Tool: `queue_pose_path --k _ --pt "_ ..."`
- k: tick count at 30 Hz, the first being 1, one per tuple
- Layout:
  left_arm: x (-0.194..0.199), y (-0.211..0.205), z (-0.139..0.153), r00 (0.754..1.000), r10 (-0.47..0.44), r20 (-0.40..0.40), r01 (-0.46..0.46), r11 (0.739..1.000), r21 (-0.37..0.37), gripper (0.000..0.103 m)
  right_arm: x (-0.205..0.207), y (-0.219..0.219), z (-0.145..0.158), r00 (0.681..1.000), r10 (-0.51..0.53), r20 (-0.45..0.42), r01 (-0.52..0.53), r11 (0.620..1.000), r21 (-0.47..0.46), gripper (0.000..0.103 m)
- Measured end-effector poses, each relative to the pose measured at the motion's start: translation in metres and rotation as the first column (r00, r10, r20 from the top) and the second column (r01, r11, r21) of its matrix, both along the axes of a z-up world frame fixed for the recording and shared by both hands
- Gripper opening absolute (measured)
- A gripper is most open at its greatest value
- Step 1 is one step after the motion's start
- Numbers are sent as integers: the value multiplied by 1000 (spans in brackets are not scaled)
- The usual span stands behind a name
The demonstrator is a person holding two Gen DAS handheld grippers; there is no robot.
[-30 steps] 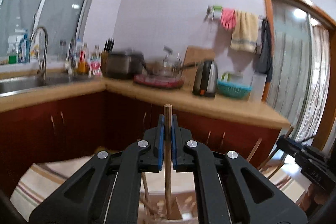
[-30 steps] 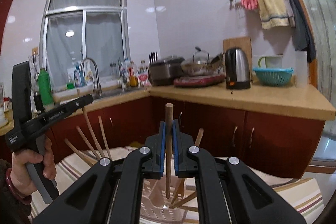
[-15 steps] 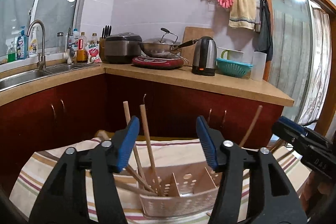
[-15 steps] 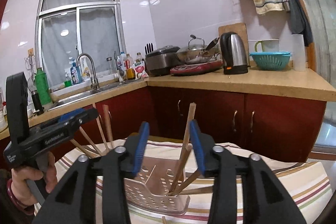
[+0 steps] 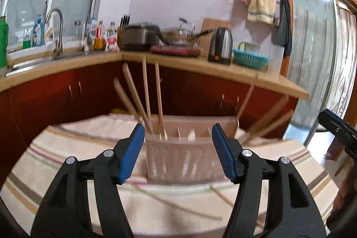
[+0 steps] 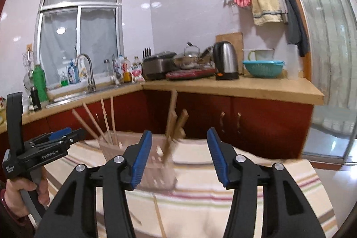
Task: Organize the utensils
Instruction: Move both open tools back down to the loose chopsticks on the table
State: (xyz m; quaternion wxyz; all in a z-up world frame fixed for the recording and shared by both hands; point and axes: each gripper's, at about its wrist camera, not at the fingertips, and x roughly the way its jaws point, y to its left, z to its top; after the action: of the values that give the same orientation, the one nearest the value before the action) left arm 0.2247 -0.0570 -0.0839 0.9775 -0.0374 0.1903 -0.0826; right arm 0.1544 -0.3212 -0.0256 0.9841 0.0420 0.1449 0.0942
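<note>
Striped cloth [image 5: 67, 162] covered the table, and on it stood the pale holder [image 5: 183, 160] with chopsticks upright in its compartments. My left gripper [image 5: 177, 153] was open with nothing between its pads. The jaws of my right gripper [image 6: 177, 160] were opening, also with nothing between them. Loose chopsticks [image 6: 159, 218] lay flat on the cloth in front of the holder, below both claws. One had its long axis pointing almost straight away from my right claw, so I judged that hand was nearer to it. Another stick [image 5: 219, 194] lay slanted near my left claw.
</note>
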Motion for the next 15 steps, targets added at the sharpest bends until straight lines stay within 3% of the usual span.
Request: queue_pose_path --k 10,15 --pt "-16 -31 -76 984 15 -177 -8 999 43 61 -37 -30 -64 991 -60 -123 53 997 -57 51" --pt "-14 -48 -98 971 14 -239 2 998 67 61 -47 -44 -85 984 -78 -161 65 995 -81 51"
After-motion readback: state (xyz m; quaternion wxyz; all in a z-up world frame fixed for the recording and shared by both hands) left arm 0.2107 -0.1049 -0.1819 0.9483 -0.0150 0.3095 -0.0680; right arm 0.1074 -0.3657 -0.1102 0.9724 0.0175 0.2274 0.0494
